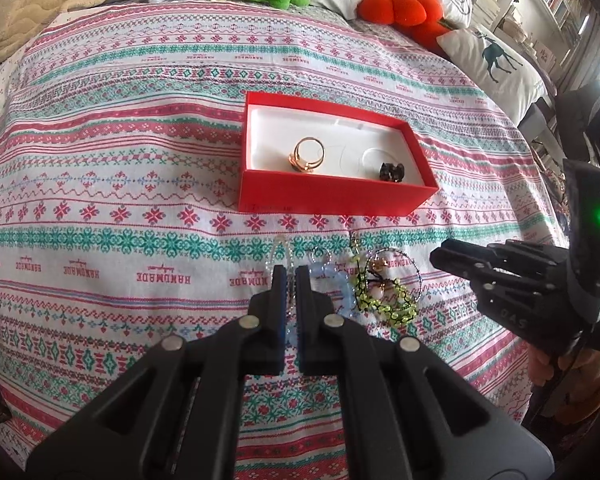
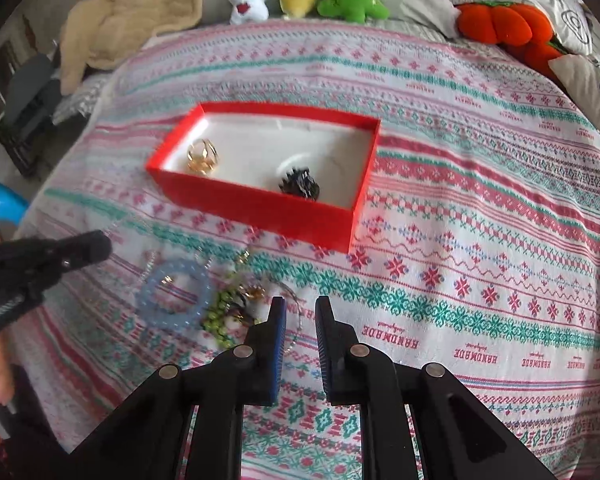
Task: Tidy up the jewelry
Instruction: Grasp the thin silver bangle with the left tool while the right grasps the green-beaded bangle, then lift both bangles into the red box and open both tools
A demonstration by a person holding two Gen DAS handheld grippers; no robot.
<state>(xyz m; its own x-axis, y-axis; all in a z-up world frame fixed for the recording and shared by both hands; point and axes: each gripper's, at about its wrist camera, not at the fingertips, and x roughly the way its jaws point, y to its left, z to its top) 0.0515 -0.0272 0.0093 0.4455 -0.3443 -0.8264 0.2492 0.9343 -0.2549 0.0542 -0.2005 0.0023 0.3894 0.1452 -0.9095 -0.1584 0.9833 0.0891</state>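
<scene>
A gold ring (image 1: 307, 155) and a dark piece (image 1: 392, 171) already lay in the red box (image 1: 332, 194). The left tongs (image 1: 291, 276) were pinched nearly shut over the bracelet pile (image 1: 384, 292) on the bed; whether they held a strand could not be told. The right tongs (image 2: 300, 308) stood narrowly parted, empty. Next, seemingly, came lifting a bracelet boxward.

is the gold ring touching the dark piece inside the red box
Apart. In the left wrist view the gold ring lies toward the left of the red box and the dark piece toward the right, with bare white lining between them.
</scene>
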